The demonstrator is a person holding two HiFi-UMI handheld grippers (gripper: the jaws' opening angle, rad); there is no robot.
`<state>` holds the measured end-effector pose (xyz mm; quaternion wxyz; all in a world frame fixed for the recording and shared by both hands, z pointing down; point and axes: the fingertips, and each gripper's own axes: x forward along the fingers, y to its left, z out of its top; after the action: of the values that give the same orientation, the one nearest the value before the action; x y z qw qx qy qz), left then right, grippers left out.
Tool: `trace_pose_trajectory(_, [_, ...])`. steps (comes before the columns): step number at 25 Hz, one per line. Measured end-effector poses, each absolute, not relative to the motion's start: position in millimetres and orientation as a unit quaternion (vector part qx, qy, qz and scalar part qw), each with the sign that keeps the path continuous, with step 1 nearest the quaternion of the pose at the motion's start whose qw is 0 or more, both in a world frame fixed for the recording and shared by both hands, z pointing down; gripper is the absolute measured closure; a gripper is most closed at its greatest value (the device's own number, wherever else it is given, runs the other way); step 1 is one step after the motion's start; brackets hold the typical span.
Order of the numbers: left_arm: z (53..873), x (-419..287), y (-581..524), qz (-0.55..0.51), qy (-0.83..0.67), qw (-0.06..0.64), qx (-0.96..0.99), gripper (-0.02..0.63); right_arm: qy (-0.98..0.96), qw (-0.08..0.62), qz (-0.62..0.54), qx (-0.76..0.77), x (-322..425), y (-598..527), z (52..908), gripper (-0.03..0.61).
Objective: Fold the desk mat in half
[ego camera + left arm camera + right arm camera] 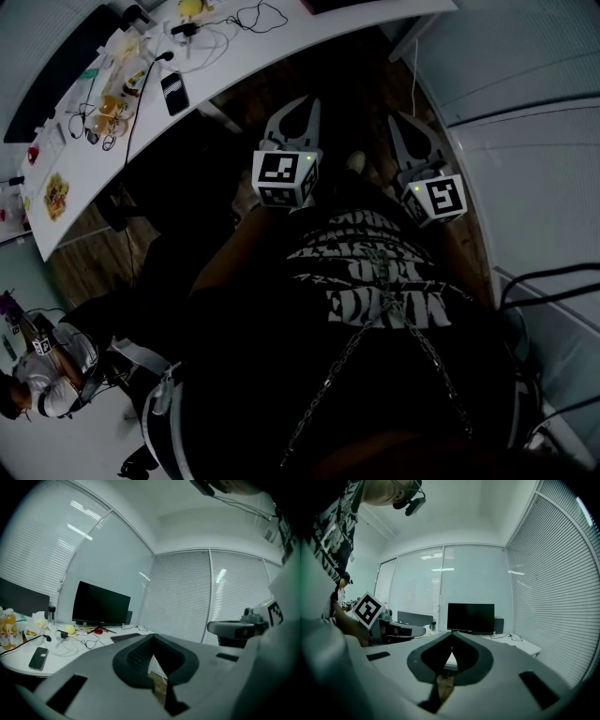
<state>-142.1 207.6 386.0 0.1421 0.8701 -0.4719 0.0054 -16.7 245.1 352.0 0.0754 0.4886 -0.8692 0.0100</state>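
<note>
Now, left gripper (pixel 302 105) and right gripper (pixel 405 122) alike closed, empty, near the white desk (pixel 309 28).

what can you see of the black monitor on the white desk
The monitor is a wide, flat black screen, dark as if switched off. It stands upright on a thin-legged stand at the back of the white desk, before the window blinds. Loose cables lie in front of it; a small dark box stands by its right edge.

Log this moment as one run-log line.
left gripper: shut, empty | right gripper: shut, empty | both held apart from white curved desk | desk mat: not held
</note>
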Motion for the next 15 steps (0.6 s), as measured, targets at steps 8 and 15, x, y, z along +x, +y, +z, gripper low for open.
trace_pose_trajectory(8, [391.2,-148.8,196.9,0.024,-0.484,0.138,0.864,0.607,-0.872,0.07,0.029,0.483,-19.7,227.0,359.8,0.578])
trace_pose_trajectory(15, [411.8,-140.1,184.6,0.04,-0.485,0.161,0.859,0.607,-0.867,0.07,0.048,0.49,-4.6,215.3,371.7,0.578])
